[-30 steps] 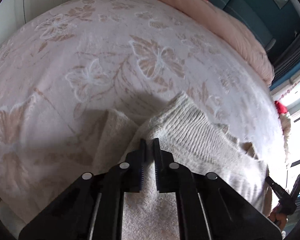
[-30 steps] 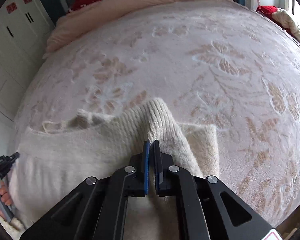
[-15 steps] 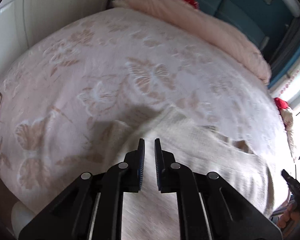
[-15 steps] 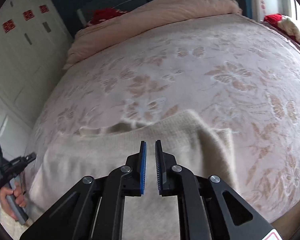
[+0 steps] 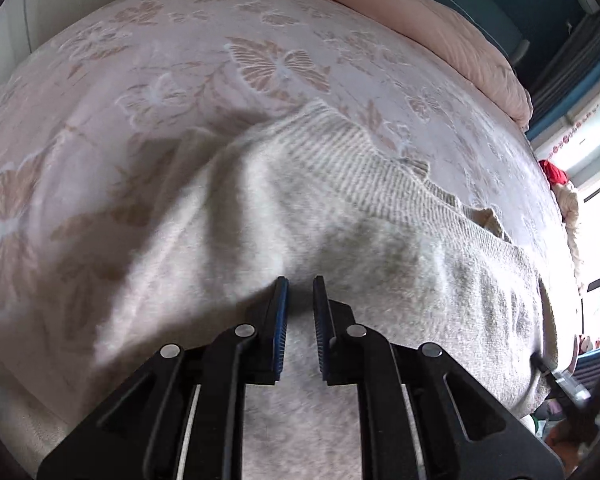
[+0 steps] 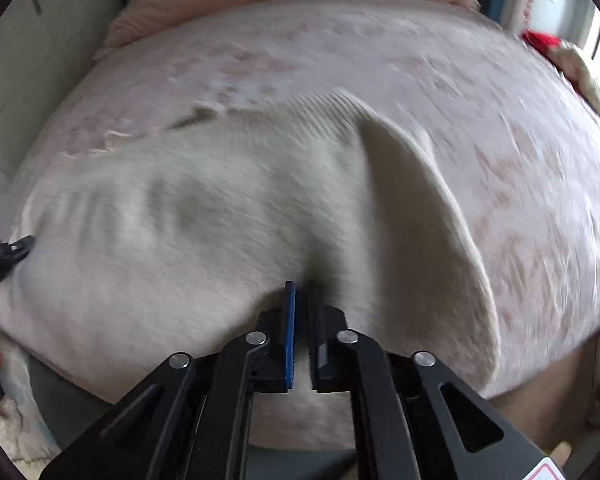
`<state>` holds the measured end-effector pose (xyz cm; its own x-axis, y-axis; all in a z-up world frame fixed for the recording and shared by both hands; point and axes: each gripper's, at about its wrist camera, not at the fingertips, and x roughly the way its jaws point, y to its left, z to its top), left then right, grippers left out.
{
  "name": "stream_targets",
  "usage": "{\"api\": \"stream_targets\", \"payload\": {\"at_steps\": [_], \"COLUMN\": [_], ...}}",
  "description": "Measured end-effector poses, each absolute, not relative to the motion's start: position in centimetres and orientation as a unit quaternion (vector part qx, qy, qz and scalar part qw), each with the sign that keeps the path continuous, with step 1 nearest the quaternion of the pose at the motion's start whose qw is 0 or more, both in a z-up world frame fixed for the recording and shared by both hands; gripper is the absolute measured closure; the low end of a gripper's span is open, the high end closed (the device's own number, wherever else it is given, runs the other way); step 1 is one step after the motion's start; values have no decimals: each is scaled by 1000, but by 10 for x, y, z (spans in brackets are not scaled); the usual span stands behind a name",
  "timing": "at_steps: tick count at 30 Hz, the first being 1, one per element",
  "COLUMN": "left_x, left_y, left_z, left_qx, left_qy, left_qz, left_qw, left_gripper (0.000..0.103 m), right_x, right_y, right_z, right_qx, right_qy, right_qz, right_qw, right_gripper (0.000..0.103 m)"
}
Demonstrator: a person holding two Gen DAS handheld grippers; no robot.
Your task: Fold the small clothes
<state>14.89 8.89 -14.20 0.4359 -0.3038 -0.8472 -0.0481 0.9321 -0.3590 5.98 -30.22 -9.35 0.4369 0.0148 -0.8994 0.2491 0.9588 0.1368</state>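
Observation:
A cream knitted sweater (image 5: 340,248) lies spread on the bed, its ribbed hem toward the far side. My left gripper (image 5: 300,284) sits low over the sweater's near part, its jaws a narrow gap apart with no cloth between them. In the right wrist view the sweater (image 6: 204,224) shows blurred, with one flap (image 6: 424,216) folded up at the right. My right gripper (image 6: 302,290) is nearly closed just above the cloth; its right fingertip is lost in a dark fold, so I cannot tell whether it pinches cloth.
The bed has a pale pink sheet with butterflies (image 5: 276,68) and a rolled pink quilt (image 5: 440,28) along the far edge. White cupboards (image 6: 28,52) stand to the left. Red and cream clothes (image 6: 556,48) lie at the bed's right edge.
Both grippers let go of the ribbed hem and drew back toward the near edge. The hem now lies flat farther away. The right view is blurred from motion.

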Motion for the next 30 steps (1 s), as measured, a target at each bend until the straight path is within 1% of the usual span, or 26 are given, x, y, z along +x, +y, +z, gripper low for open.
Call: {"api": "stream_targets", "payload": {"at_steps": [1, 2, 3, 5, 7, 8, 9, 11, 12, 13, 14, 15, 16, 17, 20, 23, 24, 25, 26, 28, 30], "left_x": [147, 142, 139, 134, 129, 126, 122, 106, 98, 88, 78, 70, 62, 57, 55, 37, 31, 26, 23, 24, 27], "left_y": [92, 95, 96, 99, 102, 105, 107, 119, 125, 132, 141, 147, 154, 158, 161, 172, 174, 176, 177, 180, 187], "left_z": [-141, -140, -139, -141, -139, -137, -134, -125, -120, -117, -114, -113, -113, -115, -124, -122, -118, -116, -116, -125, -137], "left_qx": [-169, -166, -161, -164, -174, -178, -179, -186, -193, -202, -216, -227, -243, -259, -274, -329, -333, -331, -320, -308, -352], "left_qy": [524, 522, 519, 521, 518, 519, 519, 514, 512, 509, 503, 498, 491, 485, 486, 467, 459, 451, 450, 465, 475], "left_qz": [-80, -80, -80, -79, -76, -76, -75, -73, -72, -70, -69, -66, -61, -61, -42, -4, 5, 16, 29, 35, 27], "left_qw": [831, 833, 835, 834, 834, 833, 833, 834, 834, 834, 834, 834, 834, 833, 829, 821, 824, 829, 833, 829, 806], "left_gripper": [91, 91, 91, 91, 91, 91, 91, 91, 90, 86, 77, 72, 65, 62, 59, 59, 57, 48, 42, 42, 42], "right_x": [46, 37, 28, 20, 17, 14, 7, 5, 6, 10, 15, 21, 30, 40, 74, 106, 114, 123, 131, 140, 145], "right_y": [-317, -326, -331, -331, -337, -343, -349, -344, -334, -323, -308, -294, -276, -259, -207, -165, -156, -149, -143, -139, -141], "right_z": [-90, -83, -72, -65, -90, -105, -107, -86, -70, -56, -43, -33, -24, -18, -15, -24, -26, -31, -36, -43, -47], "right_qx": [181, 217, 222, 187, 150, 151, 177, 178, 165, 153, 146, 140, 132, 122, 99, 70, 68, 64, 56, 55, 64], "right_qy": [514, 508, 496, 492, 528, 541, 538, 518, 508, 497, 487, 481, 475, 474, 479, 494, 502, 508, 514, 523, 529], "right_qz": [-61, -70, -82, -95, -117, -119, -116, -127, -124, -109, -82, -58, -30, -7, 44, 64, 66, 66, 61, 52, 46], "right_qw": [836, 831, 835, 845, 828, 819, 816, 827, 836, 847, 857, 864, 870, 872, 871, 864, 860, 857, 854, 849, 845], "right_gripper": [103, 101, 97, 97, 103, 103, 103, 102, 99, 99, 99, 99, 99, 99, 99, 100, 100, 100, 100, 100, 100]}}
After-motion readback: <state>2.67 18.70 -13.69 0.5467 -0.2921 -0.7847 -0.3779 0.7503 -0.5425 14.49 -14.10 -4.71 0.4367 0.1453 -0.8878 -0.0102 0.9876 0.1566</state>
